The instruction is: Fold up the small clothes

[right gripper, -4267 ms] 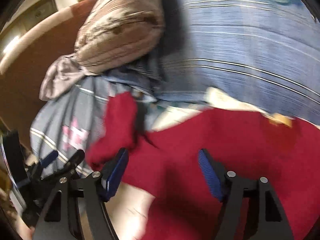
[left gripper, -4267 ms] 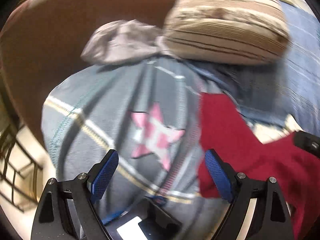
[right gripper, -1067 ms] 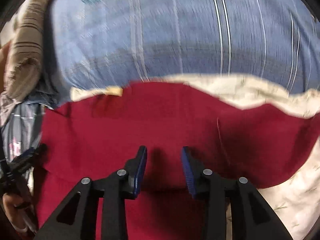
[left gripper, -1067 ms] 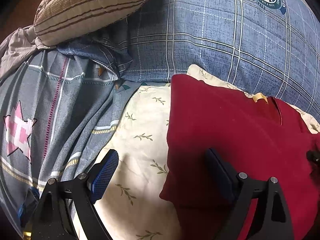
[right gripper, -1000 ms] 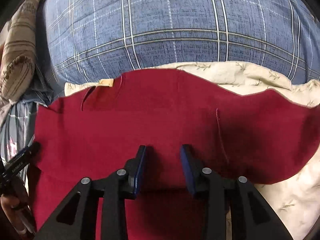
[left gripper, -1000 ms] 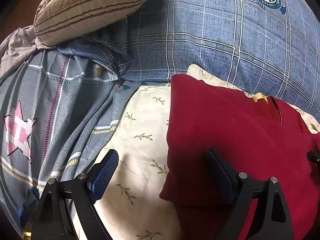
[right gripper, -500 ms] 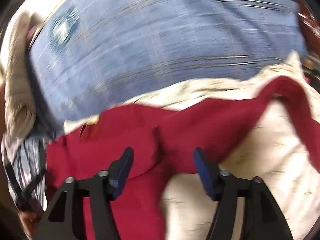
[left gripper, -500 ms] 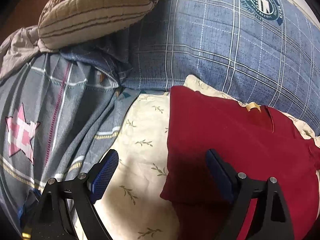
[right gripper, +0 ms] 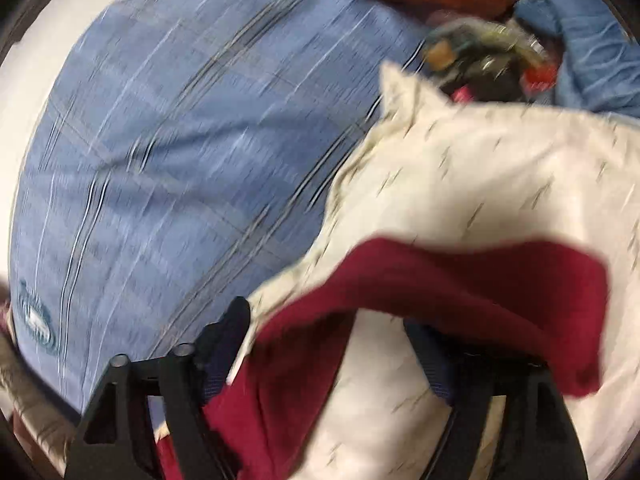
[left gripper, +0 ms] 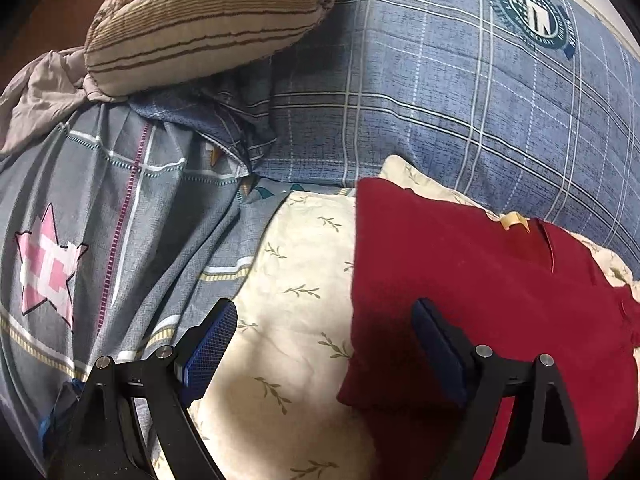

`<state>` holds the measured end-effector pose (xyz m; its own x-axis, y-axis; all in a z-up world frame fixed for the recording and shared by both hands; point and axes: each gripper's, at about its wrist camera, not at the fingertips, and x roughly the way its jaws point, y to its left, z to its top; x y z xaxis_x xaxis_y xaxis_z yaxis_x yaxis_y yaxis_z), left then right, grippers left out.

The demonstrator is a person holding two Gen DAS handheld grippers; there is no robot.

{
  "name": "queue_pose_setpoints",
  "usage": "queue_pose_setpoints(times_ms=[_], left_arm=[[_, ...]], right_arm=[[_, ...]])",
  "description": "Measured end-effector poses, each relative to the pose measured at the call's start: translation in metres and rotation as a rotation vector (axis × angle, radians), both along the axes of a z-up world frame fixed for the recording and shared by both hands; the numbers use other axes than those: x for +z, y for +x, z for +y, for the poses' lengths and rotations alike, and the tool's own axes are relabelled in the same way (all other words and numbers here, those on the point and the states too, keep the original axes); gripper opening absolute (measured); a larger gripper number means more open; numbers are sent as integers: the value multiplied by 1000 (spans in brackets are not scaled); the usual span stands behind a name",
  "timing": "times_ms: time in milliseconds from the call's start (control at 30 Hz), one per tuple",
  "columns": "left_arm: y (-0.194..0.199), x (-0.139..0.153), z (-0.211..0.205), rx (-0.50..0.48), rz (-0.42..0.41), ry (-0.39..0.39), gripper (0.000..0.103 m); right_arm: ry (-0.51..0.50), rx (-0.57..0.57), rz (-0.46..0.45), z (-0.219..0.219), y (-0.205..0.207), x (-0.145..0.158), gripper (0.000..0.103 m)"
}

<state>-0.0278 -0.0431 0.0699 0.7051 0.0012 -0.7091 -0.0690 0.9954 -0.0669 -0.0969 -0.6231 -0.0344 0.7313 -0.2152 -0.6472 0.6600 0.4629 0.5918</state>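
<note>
A dark red garment (left gripper: 460,264) with a tan neck tag (left gripper: 514,221) lies flat on a cream leaf-print cloth (left gripper: 296,288). My left gripper (left gripper: 324,344) hangs open just above the garment's left edge, one finger over the cream cloth and the other over the red fabric, gripping nothing. In the blurred right wrist view, a red sleeve or edge (right gripper: 480,276) of the garment arches across my right gripper (right gripper: 332,356). Its jaws stand wide apart and are closing, with the red fabric between and over the fingers; the pads do not press on it.
A blue plaid quilt (left gripper: 440,100) with a round crest lies behind. A striped beige pillow (left gripper: 200,28) and a crumpled grey cloth (left gripper: 36,96) sit at the back left. A grey star-print sheet (left gripper: 100,240) covers the left. Blurred clutter (right gripper: 480,56) lies at the right view's top.
The right gripper swept to the garment's right end and rolled; its jaws went from nearly shut to wide, and red fabric now lies across them. The left gripper barely moved.
</note>
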Motion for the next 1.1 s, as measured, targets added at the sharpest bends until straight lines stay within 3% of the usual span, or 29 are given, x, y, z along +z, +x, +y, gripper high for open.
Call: queue_pose_setpoints(times_ms=[33,67,233,333,467,600,633,700,733,800,867,933,967,1100], left_arm=[[0,1,2,4,-2,-3,89],[0,2,3,8,-6,-7,89],[-4,8,14,33,-30,-34,89],[-6,8,19,47,-29,-45,89],[-6,8,25,65,-29,-58,89],[-5,7,25,64,-27,-51,89],[-4,7,26,62,-25,-50,89],[-3,6,26,59,-20,-51,88],[-3,7,27,58,-20,-55,88],[-3,9,28,59,-29,-60,88],[-4,10,29,61,-33,-63,88],[-4,9,28,60,-27,-70,88],[-5,9,28,58,-25,-72,88],[-7,11,25,51,-31,-63,88]], right_arm=[[-26,17,16,-3,0,4,15],[-50,33,26,-5,-1,9,13],[-222,198,-50,37,-6,68,11],[-317,369,-118,94,8,109,11],[-410,641,-166,192,41,133,13],[-423,909,-127,298,81,97,21],[-412,965,-104,320,85,82,35],[-349,1118,24,364,101,35,51],[-342,1150,74,375,101,23,51],[-387,1182,129,384,96,6,51],[-426,1163,128,375,83,9,55],[-381,1116,84,350,70,19,73],[-350,1089,55,337,65,21,77],[-205,980,6,295,61,20,79]])
